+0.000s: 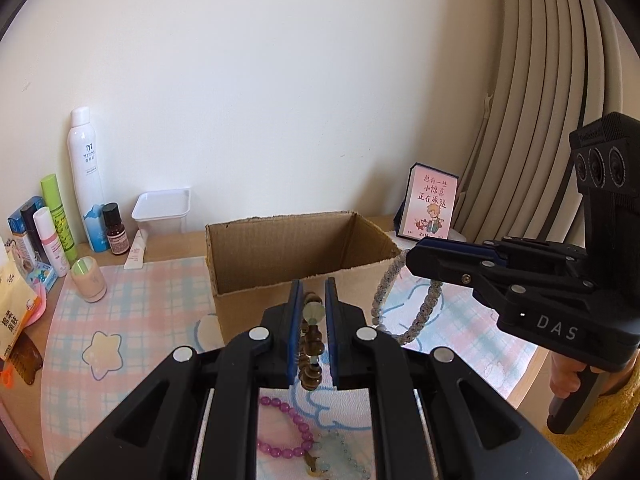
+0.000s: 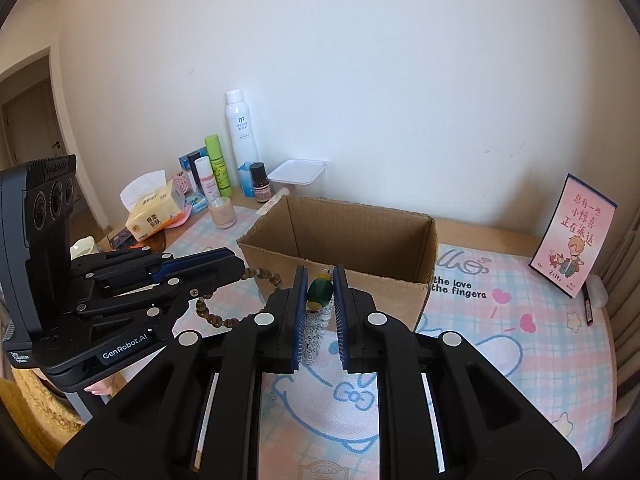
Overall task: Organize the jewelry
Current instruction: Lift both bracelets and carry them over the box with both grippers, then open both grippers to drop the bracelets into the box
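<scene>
My left gripper (image 1: 313, 292) is shut on a brown wooden bead bracelet (image 1: 311, 344) and holds it just in front of the open cardboard box (image 1: 256, 248). My right gripper (image 2: 320, 276) is shut on a white speckled bead bracelet (image 2: 314, 332) with a green bead (image 2: 320, 294), held by the box's near wall (image 2: 360, 292). Each gripper shows in the other's view: the right one (image 1: 412, 258) with the white bracelet (image 1: 424, 308) hanging, the left one (image 2: 240, 266) with the brown beads (image 2: 216, 316) hanging. A purple bead bracelet (image 1: 292, 428) and a pale green bead strand (image 1: 340, 452) lie on the mat below my left gripper.
Bottles (image 1: 86, 176), a white tub (image 1: 162, 210), a small pink cup (image 1: 89, 280) and a tissue pack (image 2: 154, 212) stand at the left and back. A pink card (image 2: 572, 236) leans at the right. A patterned mat (image 2: 500, 320) covers the table.
</scene>
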Tool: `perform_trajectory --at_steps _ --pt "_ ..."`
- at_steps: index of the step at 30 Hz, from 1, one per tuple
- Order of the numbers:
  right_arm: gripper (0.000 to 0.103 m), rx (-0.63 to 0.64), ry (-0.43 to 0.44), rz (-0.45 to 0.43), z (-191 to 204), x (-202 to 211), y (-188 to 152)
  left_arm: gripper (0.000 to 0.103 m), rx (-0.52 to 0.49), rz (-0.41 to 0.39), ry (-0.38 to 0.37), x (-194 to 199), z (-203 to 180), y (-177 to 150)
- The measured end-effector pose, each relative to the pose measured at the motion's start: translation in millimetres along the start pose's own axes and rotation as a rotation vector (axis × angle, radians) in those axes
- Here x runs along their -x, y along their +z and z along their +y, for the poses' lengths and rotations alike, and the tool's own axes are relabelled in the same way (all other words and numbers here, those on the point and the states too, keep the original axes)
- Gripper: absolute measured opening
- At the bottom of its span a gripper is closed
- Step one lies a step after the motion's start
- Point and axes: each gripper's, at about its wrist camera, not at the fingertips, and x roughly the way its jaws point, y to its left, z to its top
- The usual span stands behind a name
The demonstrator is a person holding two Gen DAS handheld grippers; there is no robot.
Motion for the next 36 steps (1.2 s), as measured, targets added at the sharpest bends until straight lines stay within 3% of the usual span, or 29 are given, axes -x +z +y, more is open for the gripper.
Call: perform_trajectory --at_steps 17,23,36 --pt "0.012 -0.051 -0.034 -0.085 -24 -5 50 0.011 -0.040 -0.065 0.029 -18 0 68" --pt "0.012 -0.042 -0.074 -0.036 -29 -30 51 0.011 -0.037 -0.019 0.063 -44 5 71" --pt "0.012 -0.118 -0.063 0.097 -58 -80 25 0.011 -0.066 0.111 0.106 -90 13 47"
